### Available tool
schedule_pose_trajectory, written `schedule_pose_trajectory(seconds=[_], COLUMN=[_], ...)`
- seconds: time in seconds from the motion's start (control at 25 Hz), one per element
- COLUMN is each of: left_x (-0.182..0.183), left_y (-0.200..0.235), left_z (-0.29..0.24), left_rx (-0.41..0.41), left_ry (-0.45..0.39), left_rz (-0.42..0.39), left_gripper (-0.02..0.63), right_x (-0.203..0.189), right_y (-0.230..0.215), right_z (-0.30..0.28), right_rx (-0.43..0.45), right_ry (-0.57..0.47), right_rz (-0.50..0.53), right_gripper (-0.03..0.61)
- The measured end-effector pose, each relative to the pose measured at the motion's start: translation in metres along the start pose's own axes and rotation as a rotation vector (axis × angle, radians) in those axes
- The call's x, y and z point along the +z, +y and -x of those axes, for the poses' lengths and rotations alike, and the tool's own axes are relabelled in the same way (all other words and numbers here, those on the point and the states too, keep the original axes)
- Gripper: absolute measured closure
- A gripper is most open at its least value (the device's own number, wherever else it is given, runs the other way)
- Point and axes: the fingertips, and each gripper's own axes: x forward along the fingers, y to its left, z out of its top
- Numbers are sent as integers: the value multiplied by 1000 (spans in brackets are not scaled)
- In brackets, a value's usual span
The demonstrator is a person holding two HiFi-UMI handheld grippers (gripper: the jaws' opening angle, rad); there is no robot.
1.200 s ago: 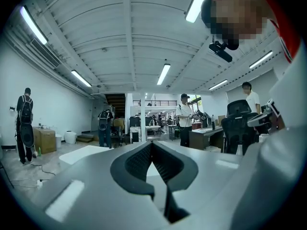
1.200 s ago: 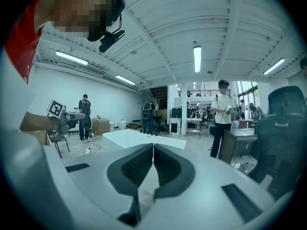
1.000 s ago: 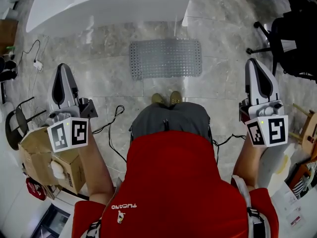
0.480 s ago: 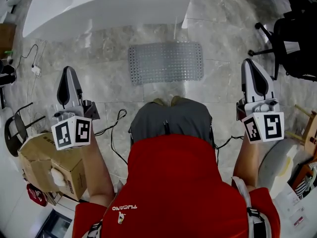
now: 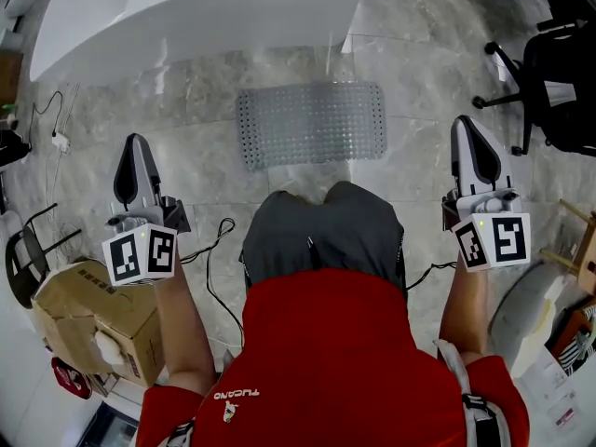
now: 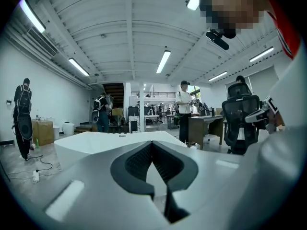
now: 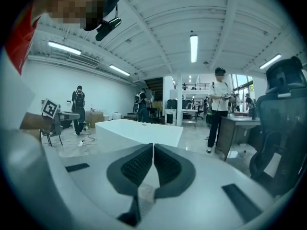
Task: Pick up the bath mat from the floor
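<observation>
Cardboard box [image 5: 82,317] sits at the near left on the marble floor [image 5: 200,110]. Left tool [image 5: 137,147] hovers just beyond it, jaws pinched together with nothing between them. The grey bath mat [image 5: 311,123] lies flat on the floor in the middle, just this side of the white bathtub [image 5: 186,12] and just past the person's knees [image 5: 321,217], well apart from both tools. Right tool [image 5: 468,130] is the same deal, closed up and empty. Black office chair [image 5: 559,87] at the far right.
</observation>
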Motion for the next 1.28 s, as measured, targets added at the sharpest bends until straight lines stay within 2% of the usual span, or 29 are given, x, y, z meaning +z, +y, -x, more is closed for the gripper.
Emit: schedule_pose_trajectory(seconds=[0.76, 1.28], left_x=[-142, -262], left_y=[1, 6], left_z=[-63, -90], left_rx=[-26, -26], left_ry=[29, 39], left_rz=[-18, -15], left_gripper=[607, 607], right_x=[-124, -232], right_y=[-17, -13], right_z=[-64, -102], right_rx=[-35, -42], right_ry=[30, 49], right_rz=[7, 30], right_gripper=[575, 575])
